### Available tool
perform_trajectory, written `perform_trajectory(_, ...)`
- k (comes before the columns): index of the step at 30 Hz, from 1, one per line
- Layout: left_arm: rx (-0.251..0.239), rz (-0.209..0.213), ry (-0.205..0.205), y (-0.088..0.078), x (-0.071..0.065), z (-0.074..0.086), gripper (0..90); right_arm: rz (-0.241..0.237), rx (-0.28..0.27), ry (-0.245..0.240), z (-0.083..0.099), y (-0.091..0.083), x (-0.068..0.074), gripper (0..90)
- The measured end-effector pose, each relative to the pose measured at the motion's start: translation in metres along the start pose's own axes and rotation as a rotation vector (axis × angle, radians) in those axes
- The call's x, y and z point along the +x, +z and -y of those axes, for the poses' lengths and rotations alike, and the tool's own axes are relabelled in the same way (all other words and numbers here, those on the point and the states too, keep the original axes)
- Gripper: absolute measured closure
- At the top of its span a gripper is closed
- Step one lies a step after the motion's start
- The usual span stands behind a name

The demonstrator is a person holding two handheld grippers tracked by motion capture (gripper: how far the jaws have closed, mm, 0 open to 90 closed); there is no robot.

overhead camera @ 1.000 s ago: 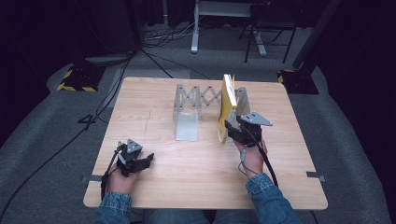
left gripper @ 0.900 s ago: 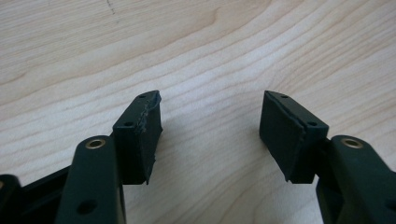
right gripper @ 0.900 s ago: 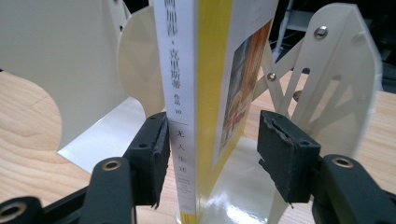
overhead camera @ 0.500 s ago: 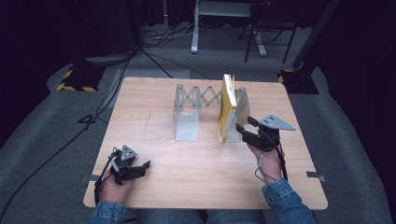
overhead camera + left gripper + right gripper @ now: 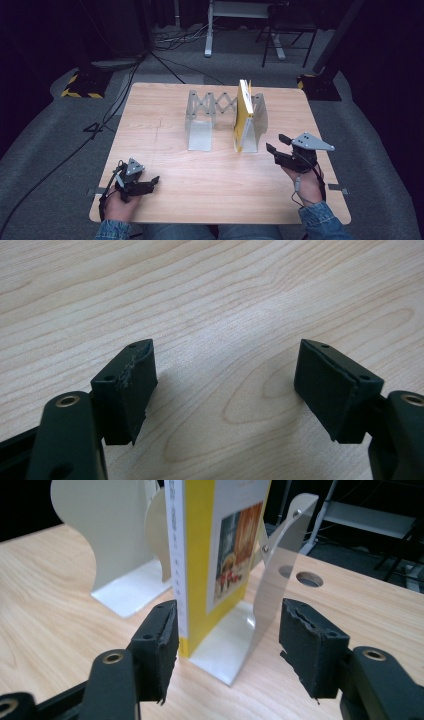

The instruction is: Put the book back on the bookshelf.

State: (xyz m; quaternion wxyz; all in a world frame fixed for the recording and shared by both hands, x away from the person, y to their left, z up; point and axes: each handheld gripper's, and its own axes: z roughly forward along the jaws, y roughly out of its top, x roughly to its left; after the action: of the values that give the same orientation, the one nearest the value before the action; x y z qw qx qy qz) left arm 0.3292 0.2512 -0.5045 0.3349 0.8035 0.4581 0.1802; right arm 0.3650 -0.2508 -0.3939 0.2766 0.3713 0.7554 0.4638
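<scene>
A yellow book [image 5: 243, 114] [image 5: 210, 560] stands upright against the right end plate [image 5: 258, 125] [image 5: 272, 580] of a white expanding bookend rack [image 5: 218, 107]. My right gripper [image 5: 275, 144] [image 5: 227, 645] is open, a short way in front of and right of the book, nothing between its jaws. Near the table's front left corner my left gripper [image 5: 150, 181] [image 5: 225, 385] is open over bare wood, well away from the rack.
The wooden table [image 5: 165, 150] has the rack's left end plate [image 5: 199, 131] [image 5: 107, 540] standing mid-table. A hole [image 5: 309, 579] is cut in the tabletop behind the rack. Cables [image 5: 125, 95] trail over the grey floor to the left; a stand [image 5: 240, 15] is behind.
My right gripper has let go of the book and drawn back to the right and toward the front edge. My left gripper has slid back toward the front left corner.
</scene>
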Motion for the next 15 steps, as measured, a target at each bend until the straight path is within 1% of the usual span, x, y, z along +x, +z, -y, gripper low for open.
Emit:
perform_trajectory(1,-0.002,0.006,-0.009,0.000,-0.001,0.000,25.2,-0.002,0.006,-0.003,0.002,-0.002,-0.002,40.4)
perform_trajectory(4,0.001,0.006,0.001,0.000,0.000,0.000,23.8,-0.002,0.013,0.000,0.009,-0.006,-0.008,40.2)
perform_trajectory(6,0.001,0.007,0.002,0.000,0.000,0.000,23.3,0.005,0.008,0.008,0.012,-0.008,-0.011,40.2)
perform_trajectory(9,0.002,0.007,0.002,0.000,0.000,0.000,23.3,0.028,0.011,0.021,0.020,-0.014,-0.020,39.9)
perform_trajectory(10,0.002,0.007,0.002,0.000,0.000,0.000,23.3,0.028,0.011,0.021,0.020,-0.014,-0.020,39.9)
perform_trajectory(11,0.001,0.007,0.002,0.000,0.000,0.000,23.3,0.038,0.022,0.025,0.025,-0.017,-0.025,39.8)
perform_trajectory(13,0.002,0.007,0.002,0.000,0.000,0.000,23.3,0.045,0.031,0.038,0.030,-0.019,-0.030,39.6)
perform_trajectory(15,0.002,0.007,0.002,0.000,0.000,0.000,23.3,0.041,0.041,0.052,0.037,-0.020,-0.037,39.4)
